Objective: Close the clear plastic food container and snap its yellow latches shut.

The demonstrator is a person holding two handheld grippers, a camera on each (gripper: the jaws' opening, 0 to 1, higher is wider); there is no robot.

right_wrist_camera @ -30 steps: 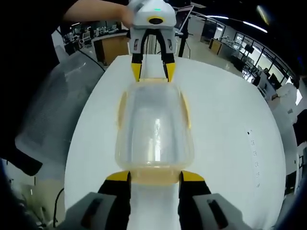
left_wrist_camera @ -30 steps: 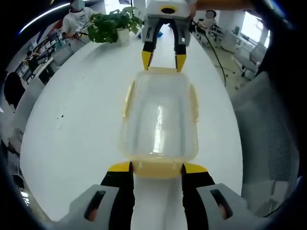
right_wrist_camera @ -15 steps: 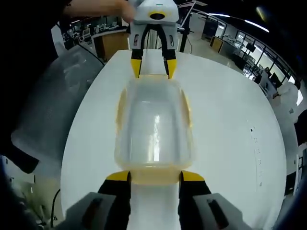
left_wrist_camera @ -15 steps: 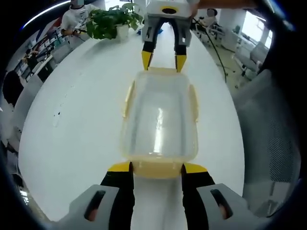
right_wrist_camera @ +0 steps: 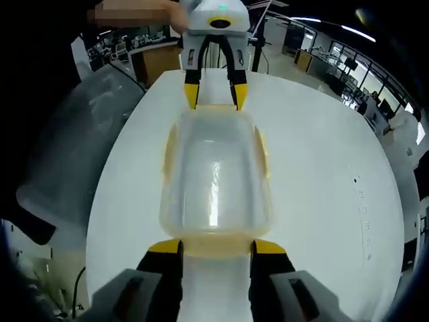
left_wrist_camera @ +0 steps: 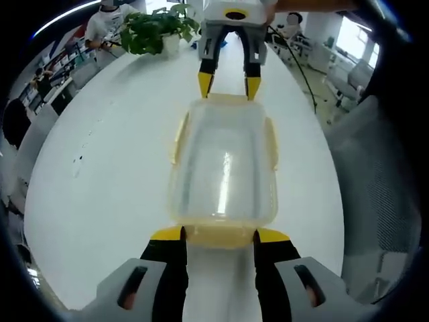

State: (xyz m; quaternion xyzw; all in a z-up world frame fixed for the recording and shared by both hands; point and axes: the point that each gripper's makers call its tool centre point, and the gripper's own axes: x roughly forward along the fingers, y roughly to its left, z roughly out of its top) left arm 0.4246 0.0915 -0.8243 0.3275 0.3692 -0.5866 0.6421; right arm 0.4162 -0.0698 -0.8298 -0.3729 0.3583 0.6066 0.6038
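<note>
Container (left_wrist_camera: 223,168) lies lidded on white table (left_wrist_camera: 107,174), seemingly unlabelled, both tongs (left_wrist_camera: 219,234) (right_wrist_camera: 216,246) spread at its ends.

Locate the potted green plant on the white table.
In the left gripper view, the potted green plant stands at the white table's far end, upper left, beside the right hand-held gripper beyond the clear plastic container.

A leafy green potted plant in a white pot (left_wrist_camera: 155,33) stands on the broad white oval table (left_wrist_camera: 100,174), far ahead-left of the left gripper's camera; a translucent grey mesh chair back (left_wrist_camera: 379,194) lies right.
</note>
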